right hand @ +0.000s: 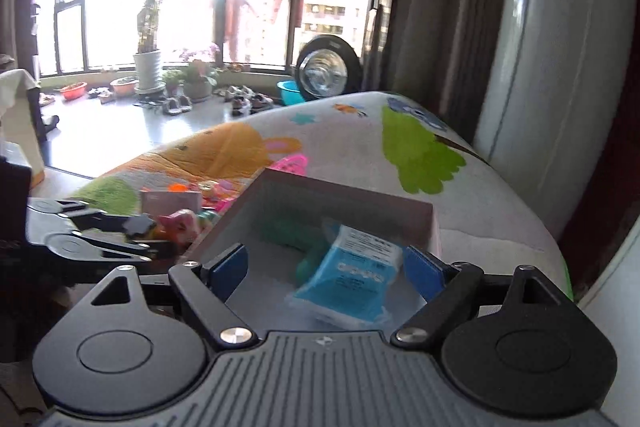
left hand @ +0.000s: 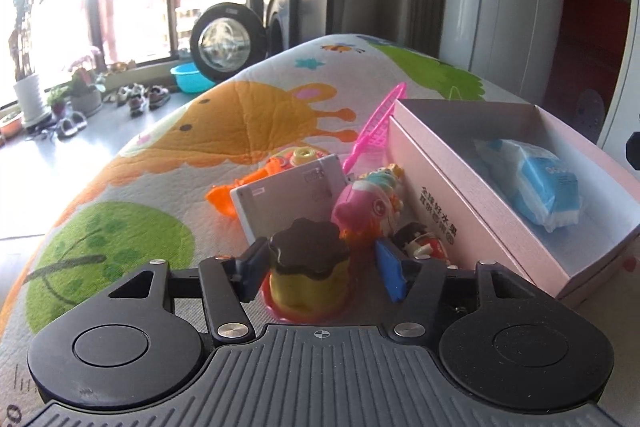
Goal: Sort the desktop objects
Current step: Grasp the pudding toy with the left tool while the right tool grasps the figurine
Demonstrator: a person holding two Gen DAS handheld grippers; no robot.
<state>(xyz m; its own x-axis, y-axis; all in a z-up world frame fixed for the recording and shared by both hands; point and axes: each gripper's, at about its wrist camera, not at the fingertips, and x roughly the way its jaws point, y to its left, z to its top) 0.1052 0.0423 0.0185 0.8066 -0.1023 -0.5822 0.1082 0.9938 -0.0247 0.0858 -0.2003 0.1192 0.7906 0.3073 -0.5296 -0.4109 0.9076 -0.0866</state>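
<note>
Left gripper (left hand: 320, 267) spread open around pudding toy (left hand: 308, 267), left pad touching its dark lid, right pad apart. Pink fish toy (left hand: 366, 207), white card box (left hand: 288, 195) just beyond. Right gripper (right hand: 324, 269) open over pink box (right hand: 432, 227); blue tissue pack (right hand: 352, 275) inside.

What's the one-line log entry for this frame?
left gripper: open around brown-lidded yellow tub | right gripper: open, empty, above pink box | box holds blue wipes pack
</note>
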